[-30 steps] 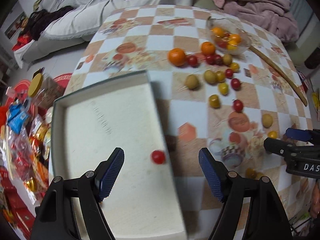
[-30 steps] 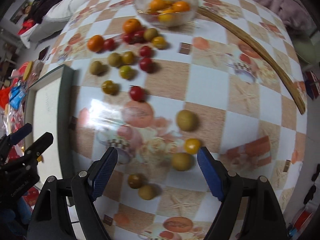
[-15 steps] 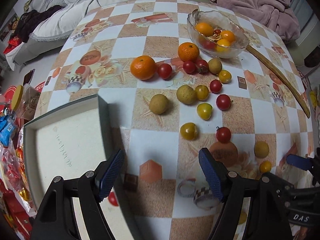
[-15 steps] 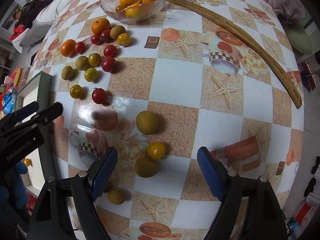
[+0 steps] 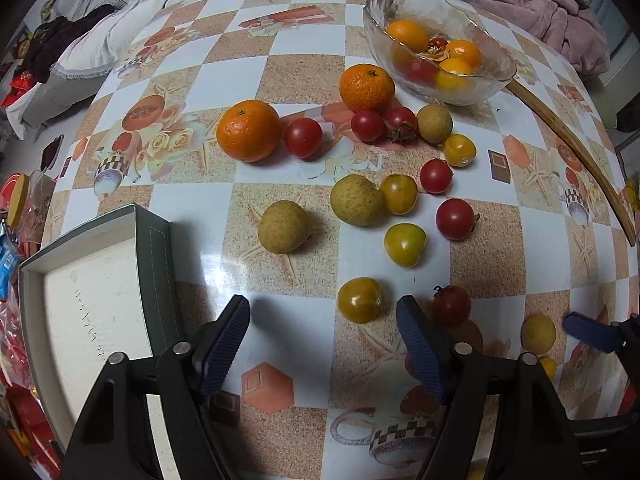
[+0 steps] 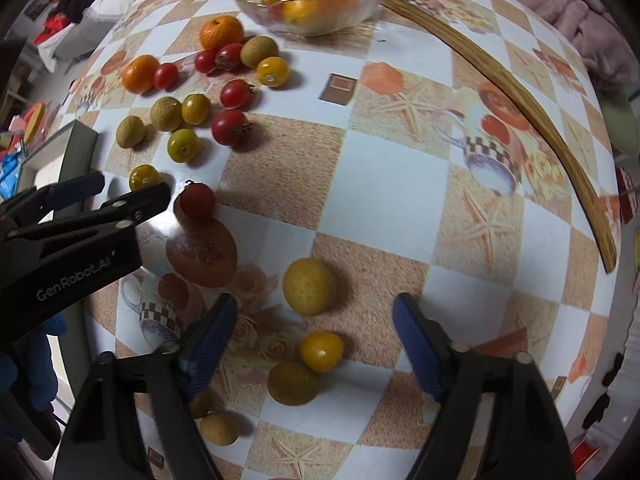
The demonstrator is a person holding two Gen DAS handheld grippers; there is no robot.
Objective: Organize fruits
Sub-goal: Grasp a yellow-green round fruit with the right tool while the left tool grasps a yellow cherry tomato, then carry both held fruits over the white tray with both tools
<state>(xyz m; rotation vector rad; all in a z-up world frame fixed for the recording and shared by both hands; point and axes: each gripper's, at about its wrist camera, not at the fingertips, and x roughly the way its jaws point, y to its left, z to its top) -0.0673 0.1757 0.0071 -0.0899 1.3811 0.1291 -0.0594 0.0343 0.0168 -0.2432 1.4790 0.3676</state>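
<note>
Loose on checkered tabletop (image 5: 304, 72): two mandarins (image 5: 249, 130), six red cherry tomatoes (image 5: 303, 137), yellow ones, brownish longans (image 5: 283, 226). At 1 o'clock, glass bowl (image 5: 472, 92) holding more. Left tongs (image 5: 324, 330) and right tongs (image 6: 312, 326) both released, grasping nothing.

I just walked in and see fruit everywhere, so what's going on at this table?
A person is sorting fruit with a handheld gripper in each hand. Both are open and hold nothing. The left gripper hovers by a yellow tomato, with a red tomato just right of it and a white tray at its left. The right gripper frames a round yellow fruit. Oranges sit in the glass bowl; most fruit is loose on the table.
</note>
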